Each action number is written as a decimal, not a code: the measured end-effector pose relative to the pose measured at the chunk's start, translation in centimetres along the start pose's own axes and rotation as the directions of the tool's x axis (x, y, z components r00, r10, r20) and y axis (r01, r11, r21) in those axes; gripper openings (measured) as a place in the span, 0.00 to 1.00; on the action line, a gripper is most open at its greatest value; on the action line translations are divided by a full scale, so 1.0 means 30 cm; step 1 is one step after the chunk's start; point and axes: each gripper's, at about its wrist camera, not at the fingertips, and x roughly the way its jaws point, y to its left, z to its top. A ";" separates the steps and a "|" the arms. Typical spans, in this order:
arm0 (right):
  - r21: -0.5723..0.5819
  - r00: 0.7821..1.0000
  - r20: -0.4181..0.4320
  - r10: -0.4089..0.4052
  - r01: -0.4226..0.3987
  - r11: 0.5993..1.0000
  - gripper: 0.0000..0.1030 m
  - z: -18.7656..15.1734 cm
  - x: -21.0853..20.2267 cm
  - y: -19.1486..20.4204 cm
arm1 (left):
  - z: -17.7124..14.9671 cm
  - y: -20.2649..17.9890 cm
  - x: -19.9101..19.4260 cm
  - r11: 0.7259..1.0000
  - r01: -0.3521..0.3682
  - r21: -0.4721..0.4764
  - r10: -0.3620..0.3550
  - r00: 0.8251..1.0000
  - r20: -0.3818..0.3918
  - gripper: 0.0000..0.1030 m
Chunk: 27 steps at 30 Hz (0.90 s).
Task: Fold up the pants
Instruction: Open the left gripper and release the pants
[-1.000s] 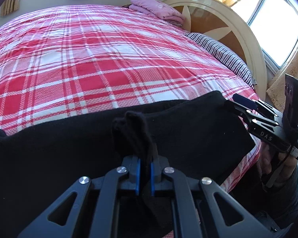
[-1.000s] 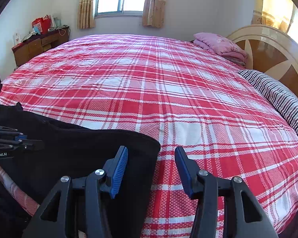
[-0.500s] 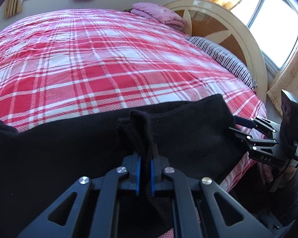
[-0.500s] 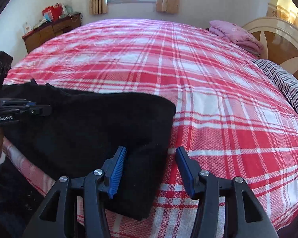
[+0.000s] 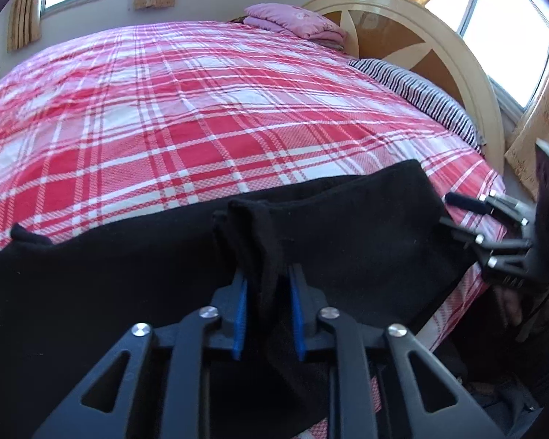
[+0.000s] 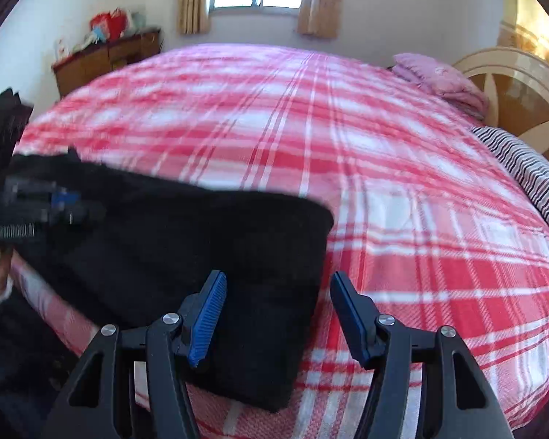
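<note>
While the black fabric pants (image 5: 347,226) lie stretched along the near edge of the red-and-white plaid bed (image 5: 208,109), the left claw (image 5: 267,314) pinches a raised fold of them between its blue pads. Over the pants' end, the right claw (image 6: 278,314) hangs spread wide, gripping nothing (a pink folded blanket (image 6: 439,77) sits by the headboard).

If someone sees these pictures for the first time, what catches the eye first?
The big red plaid bedspread fills both views. Black pants lie along its near edge, with a bunch of them between the fingers of the left hand-held gripper. The right hand-held gripper hangs open above the pants' end.
</note>
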 end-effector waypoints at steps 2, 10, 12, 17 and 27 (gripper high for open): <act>-0.001 0.999 0.039 0.018 -0.018 1.000 0.59 0.032 -0.018 0.020 | -0.002 -0.017 -0.018 0.997 -0.072 0.039 0.072 0.997 0.017 0.53; -0.137 0.979 0.042 0.201 -0.194 0.971 0.60 0.095 0.048 0.258 | -0.007 0.024 -0.064 0.983 -0.175 0.052 0.172 0.983 0.065 0.60; -0.190 0.978 0.018 0.206 -0.199 0.961 0.60 0.076 0.074 0.325 | -0.010 0.037 -0.065 0.982 -0.182 0.039 0.179 0.982 0.063 0.60; -0.221 0.983 -0.057 0.175 -0.183 0.958 0.62 0.042 0.158 0.387 | -0.022 0.064 -0.069 0.978 -0.206 0.023 0.204 0.977 0.061 0.60; -0.208 0.979 -0.006 0.205 -0.201 0.957 0.63 0.136 0.102 0.385 | -0.012 0.102 -0.111 0.952 -0.298 0.073 0.293 0.954 0.068 0.67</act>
